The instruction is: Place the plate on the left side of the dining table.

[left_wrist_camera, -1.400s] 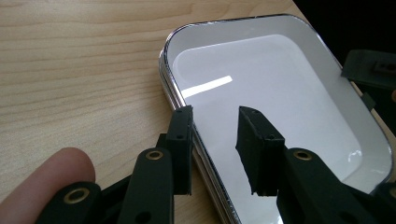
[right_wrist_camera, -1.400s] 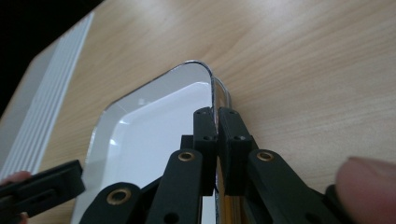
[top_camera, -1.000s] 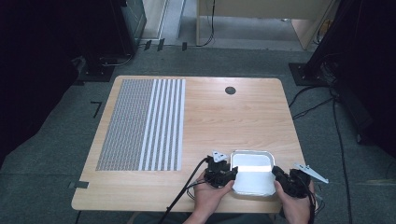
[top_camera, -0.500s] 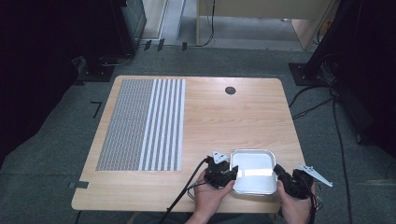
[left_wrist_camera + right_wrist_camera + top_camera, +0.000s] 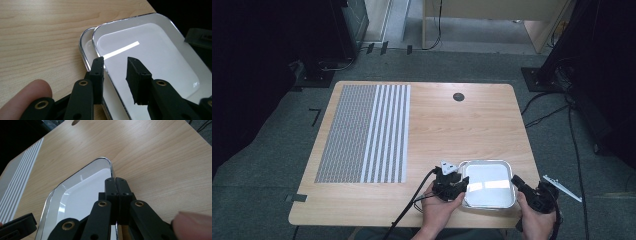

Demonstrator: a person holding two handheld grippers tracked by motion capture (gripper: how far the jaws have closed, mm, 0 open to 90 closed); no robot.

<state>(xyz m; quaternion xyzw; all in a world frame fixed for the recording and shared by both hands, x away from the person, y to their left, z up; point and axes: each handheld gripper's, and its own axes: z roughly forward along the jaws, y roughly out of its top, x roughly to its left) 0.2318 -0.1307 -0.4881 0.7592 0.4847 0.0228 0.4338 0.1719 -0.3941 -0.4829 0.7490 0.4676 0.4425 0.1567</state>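
At the near edge of the table [image 5: 422, 210], a little right of the middle, two white trays with shiny metal rims are lying nested. The right rim of the upper tray [image 5: 155, 50] is being pinched by the right gripper [image 5: 116, 180], whose jaws are clenched flat together on it. The left gripper [image 5: 115, 61] is being held released, with one jaw outside the upper tray's left rim and the other over its white floor. Against the picture of a second ago, the stack is looking wider to the right, and the lower tray [image 5: 86, 47] is being uncovered as a narrow strip at the left. So the upper tray is probably being pulled off the lower one, and the separating is only starting. Farther to the left a grey striped mat [image 5: 362, 132] is lying, and at the far edge a dark round hole [image 5: 458, 96] is being seen. No brand, label or writing is being made out on anything.
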